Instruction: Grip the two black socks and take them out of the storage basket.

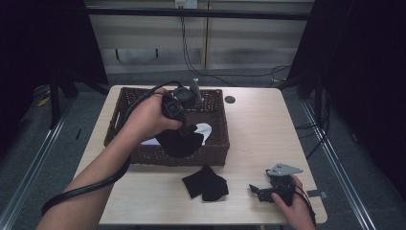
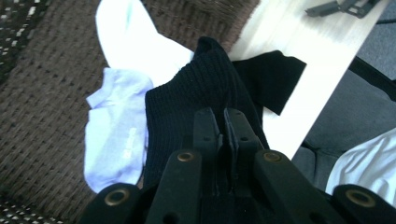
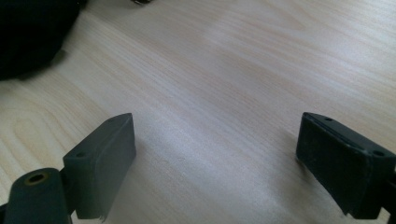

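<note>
While one black sock [image 1: 206,183] already lies flat on the wooden table [image 1: 258,129] just in front of the wicker basket [image 1: 125,108], a second black sock [image 1: 181,141] hangs from the left gripper [image 1: 184,128] over the basket's front right part, so the job of lifting the dark socks out looks roughly half done. Left in the basket are a white sock [image 2: 133,39] and a pale lilac one [image 2: 114,126], lying against each other on the woven floor; whether anything else sits beneath them is hard to tell from these angles.

In the left gripper view the jaws are pressed nearly together on a ribbed fold of the hanging sock, which drapes away from them toward the basket's front wall. The person's left hand [image 1: 148,117] is raised above the basket with the forearm reaching in diagonally from the lower left, its cable looping back along the arm.

At the table's near right corner the right gripper [image 1: 256,189] rests low, held by the right hand [image 1: 294,201] and pointing left toward the laid-out sock. Its jaws stand wide apart with nothing but bare wood between them.
</note>
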Tool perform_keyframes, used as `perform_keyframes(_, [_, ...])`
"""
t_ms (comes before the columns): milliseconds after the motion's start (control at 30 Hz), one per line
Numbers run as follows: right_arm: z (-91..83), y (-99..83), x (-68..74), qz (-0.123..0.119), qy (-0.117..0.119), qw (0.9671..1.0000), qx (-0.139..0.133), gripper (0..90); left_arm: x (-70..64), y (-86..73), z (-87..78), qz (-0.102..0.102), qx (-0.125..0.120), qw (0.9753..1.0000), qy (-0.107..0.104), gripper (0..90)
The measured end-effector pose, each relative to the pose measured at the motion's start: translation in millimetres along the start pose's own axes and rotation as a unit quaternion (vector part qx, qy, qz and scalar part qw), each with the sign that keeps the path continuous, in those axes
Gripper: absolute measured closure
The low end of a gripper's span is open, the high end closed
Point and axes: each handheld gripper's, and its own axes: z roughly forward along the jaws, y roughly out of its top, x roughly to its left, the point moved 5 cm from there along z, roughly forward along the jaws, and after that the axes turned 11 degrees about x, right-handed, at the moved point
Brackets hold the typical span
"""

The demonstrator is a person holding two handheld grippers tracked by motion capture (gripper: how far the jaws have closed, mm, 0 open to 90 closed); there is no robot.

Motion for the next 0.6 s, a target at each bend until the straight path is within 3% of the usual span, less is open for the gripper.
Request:
perform_keyframes(267, [0.0,0.0,0.0,0.0,0.0,1.0,0.0,11.2,-14.1,-6.3,18.9,0.013,0.0,0.9998,-0.011,84.4])
perform_keyframes(600, [-0.2,-0.3,0.4,0.002,0.001,1.0,0.002,11.2,-24.2,-14.2,54.6,0.022,0.003,0.9992,-0.032,84.1])
